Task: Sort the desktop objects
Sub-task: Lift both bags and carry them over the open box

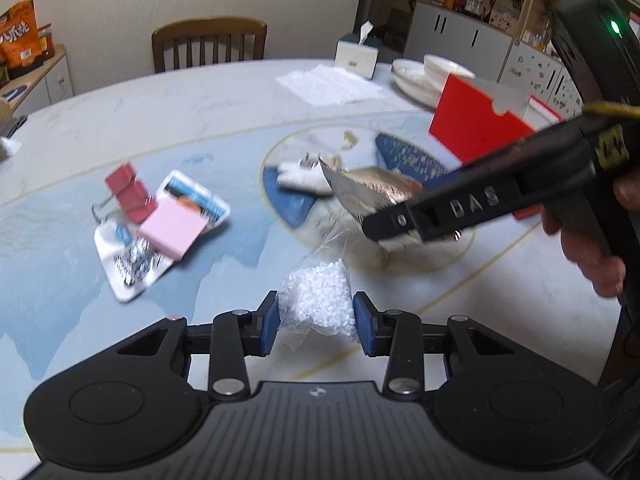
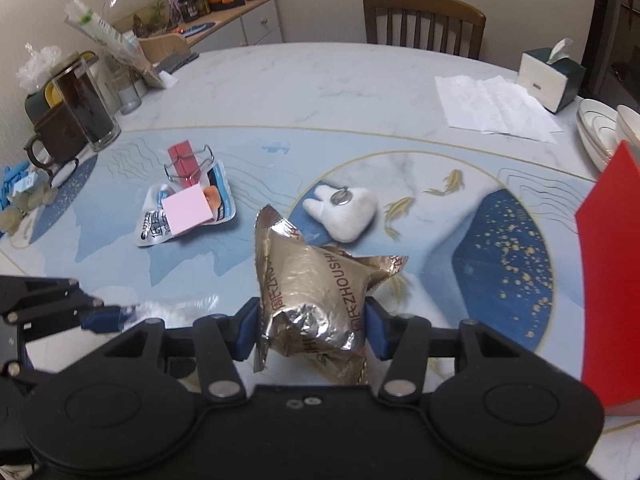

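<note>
Grippers, two of them, each carried one packet above the marble-patterned table [image 2: 320, 80]. Your left gripper [image 1: 315, 322] had its blue pads [image 1: 269, 322] pinched on one clear bag of white beads [image 1: 320, 296]. Your right gripper [image 2: 311, 330] had clamped one crumpled gold foil packet [image 2: 316, 280], printed "ZHOUSH" with further characters too creased to read; the packet stuck out ahead of the fingers. From the left wrist camera, the right gripper's black arm showed raised letters "DAS".

Ahead and to the left of both sets of fingers lay one pink sticky-note pad [image 2: 187, 210] on one flat white sachet [image 2: 216, 196] with blurred print, touching red binder clips [image 1: 130, 192], whose number you could not count. Straight ahead of the right fingers sat one white tooth-shaped plush [image 2: 344, 212]. To their right stood one red box [image 2: 612, 280]. Farther off were one tissue box [image 2: 548, 78], one sheet of paper [image 2: 488, 106], stacked white dishes [image 2: 600, 128] and one wooden chair [image 2: 424, 20].
</note>
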Demonstrator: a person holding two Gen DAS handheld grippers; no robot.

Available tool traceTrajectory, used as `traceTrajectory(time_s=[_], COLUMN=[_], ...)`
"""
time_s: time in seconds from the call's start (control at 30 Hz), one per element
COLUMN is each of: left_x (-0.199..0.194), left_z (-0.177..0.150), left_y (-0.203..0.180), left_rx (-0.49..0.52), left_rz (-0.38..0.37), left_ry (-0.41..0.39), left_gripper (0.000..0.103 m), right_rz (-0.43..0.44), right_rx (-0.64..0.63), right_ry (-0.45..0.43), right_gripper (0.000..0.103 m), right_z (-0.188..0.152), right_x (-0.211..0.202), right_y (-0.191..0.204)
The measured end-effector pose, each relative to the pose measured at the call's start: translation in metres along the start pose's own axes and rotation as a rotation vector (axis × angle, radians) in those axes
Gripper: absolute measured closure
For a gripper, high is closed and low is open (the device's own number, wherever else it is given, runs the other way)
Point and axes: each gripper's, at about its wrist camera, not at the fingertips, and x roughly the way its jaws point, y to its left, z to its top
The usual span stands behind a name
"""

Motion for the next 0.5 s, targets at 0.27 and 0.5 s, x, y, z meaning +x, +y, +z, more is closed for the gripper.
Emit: traceTrajectory(time_s=[0.27,0.5], left_x=[-0.008,-0.015], left_z=[0.027,0.052], left_y=[-0.025,-0.052], left_rx=[0.010,0.031], left_rz=[-0.023,-0.035], left_ry=[-0.040,-0.075], left_gripper=[0.065,0.065], right_rz=[0.010,0.007], right_rx=[0.030,0.053], right_ry=[-0.037,-0.095], right_gripper=[0.051,0.051], right_z=[0.000,0.000], right_x=[-0.035,-0.072], right_y=[-0.023,-0.050])
